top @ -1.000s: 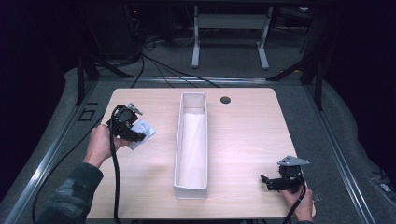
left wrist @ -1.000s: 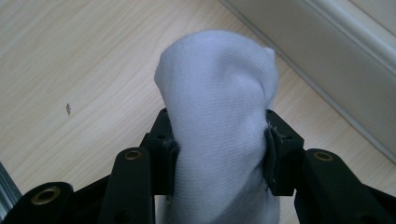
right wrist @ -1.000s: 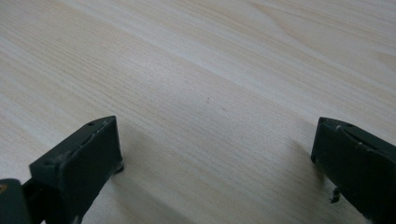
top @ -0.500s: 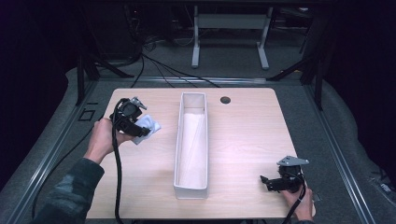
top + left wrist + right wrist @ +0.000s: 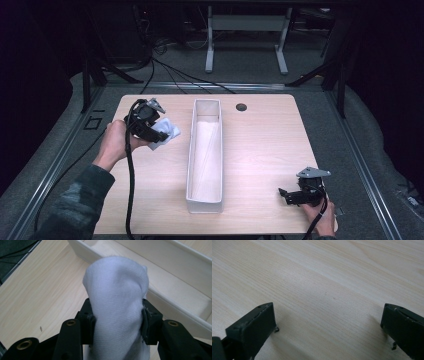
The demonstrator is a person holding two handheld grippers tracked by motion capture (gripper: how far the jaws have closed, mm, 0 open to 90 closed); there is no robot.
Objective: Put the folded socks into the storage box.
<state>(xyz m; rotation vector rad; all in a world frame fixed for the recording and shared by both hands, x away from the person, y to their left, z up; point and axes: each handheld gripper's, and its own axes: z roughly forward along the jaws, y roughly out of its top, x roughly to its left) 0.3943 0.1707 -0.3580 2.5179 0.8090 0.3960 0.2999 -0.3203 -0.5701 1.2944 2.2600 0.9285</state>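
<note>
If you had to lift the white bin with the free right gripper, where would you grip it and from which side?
I would take the bin's near long wall, the one facing the right gripper, coming down from above with the open jaws astride the rim. The bin is far wider than the jaw gap, but its walls look thin and upright, and its top is open. A grip midway along should limit tipping.

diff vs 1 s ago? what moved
The left gripper, shut on the white cloth, carried it right and a little away from the person, toward the long tray. The right gripper stayed open at the near right corner; the tray didn't move.
</note>
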